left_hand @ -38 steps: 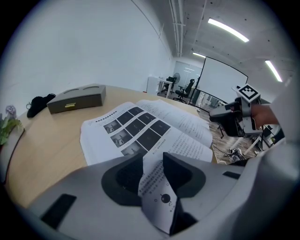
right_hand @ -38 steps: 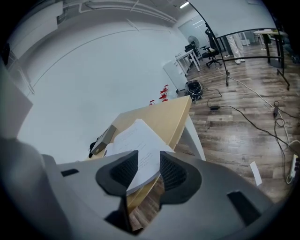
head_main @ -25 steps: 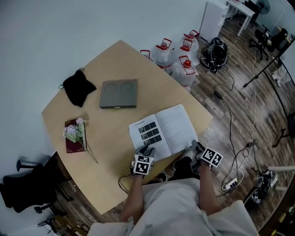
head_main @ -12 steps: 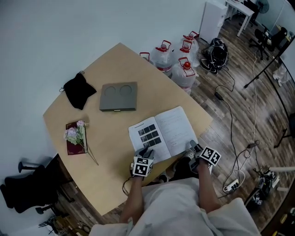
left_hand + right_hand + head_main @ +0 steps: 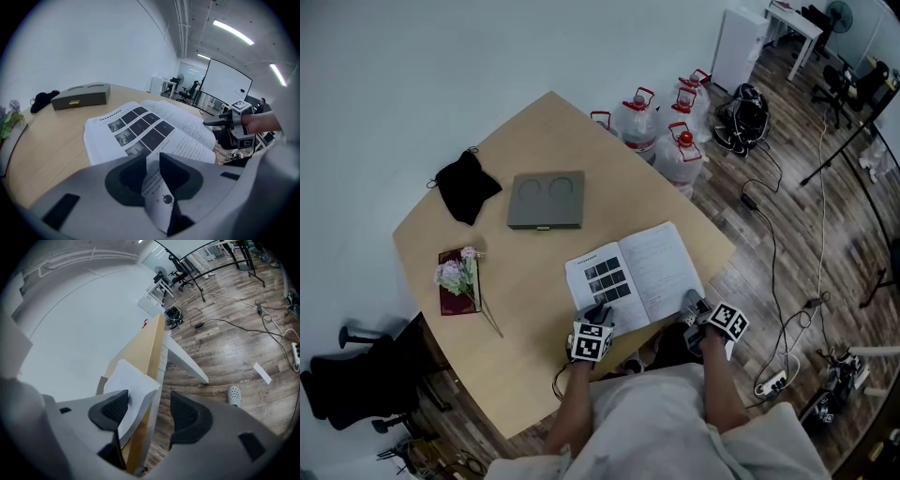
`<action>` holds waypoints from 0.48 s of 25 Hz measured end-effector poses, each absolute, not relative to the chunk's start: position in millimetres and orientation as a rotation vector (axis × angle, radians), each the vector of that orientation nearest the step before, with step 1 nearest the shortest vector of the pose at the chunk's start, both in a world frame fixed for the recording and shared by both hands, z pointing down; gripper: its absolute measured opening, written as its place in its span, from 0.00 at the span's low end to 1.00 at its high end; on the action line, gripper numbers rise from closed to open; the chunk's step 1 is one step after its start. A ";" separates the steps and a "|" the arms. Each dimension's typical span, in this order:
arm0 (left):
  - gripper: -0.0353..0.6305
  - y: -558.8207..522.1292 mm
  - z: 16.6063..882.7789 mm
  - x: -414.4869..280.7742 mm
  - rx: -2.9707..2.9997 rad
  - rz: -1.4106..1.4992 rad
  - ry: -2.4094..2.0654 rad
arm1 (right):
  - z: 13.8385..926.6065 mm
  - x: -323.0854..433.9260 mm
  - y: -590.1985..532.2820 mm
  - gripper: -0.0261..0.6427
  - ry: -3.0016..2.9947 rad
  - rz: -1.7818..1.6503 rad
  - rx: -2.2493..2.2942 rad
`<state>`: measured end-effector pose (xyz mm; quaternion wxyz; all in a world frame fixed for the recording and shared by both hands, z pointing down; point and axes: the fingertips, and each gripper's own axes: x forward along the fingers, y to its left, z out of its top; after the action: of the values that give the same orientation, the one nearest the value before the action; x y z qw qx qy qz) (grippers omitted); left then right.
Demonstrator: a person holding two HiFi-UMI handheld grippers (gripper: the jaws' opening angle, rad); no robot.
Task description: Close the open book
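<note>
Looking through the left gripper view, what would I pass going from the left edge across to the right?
flowers → black pouch → grey case → open book → right gripper

The book [image 5: 656, 267] is white (dark photo squares on one page) and the table [image 5: 544, 141] tan.

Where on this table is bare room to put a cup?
The table is bare at its far corner beyond the grey case, and at its near left corner this side of the flowers. The near edge round the open book is crowded.
</note>
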<state>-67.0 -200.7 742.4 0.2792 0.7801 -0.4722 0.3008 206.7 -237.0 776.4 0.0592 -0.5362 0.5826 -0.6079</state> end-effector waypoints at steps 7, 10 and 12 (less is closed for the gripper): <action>0.20 -201.0 743.2 -66.9 2.097 0.822 -1.270 | 774.9 203.4 -237.8 0.41 1.733 -1.839 -1.575; 0.18 -200.7 743.8 -68.8 2.083 0.836 -1.255 | 773.6 201.5 -237.6 0.37 1.720 -1.832 -1.557; 0.09 -201.1 740.8 -70.7 2.073 0.844 -1.239 | 772.1 201.0 -237.4 0.36 1.717 -1.828 -1.556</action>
<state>-70.7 -201.1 740.8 0.2877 0.7760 -0.4638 0.3160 201.0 -237.4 772.1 0.0950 -0.5248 0.5792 -0.6166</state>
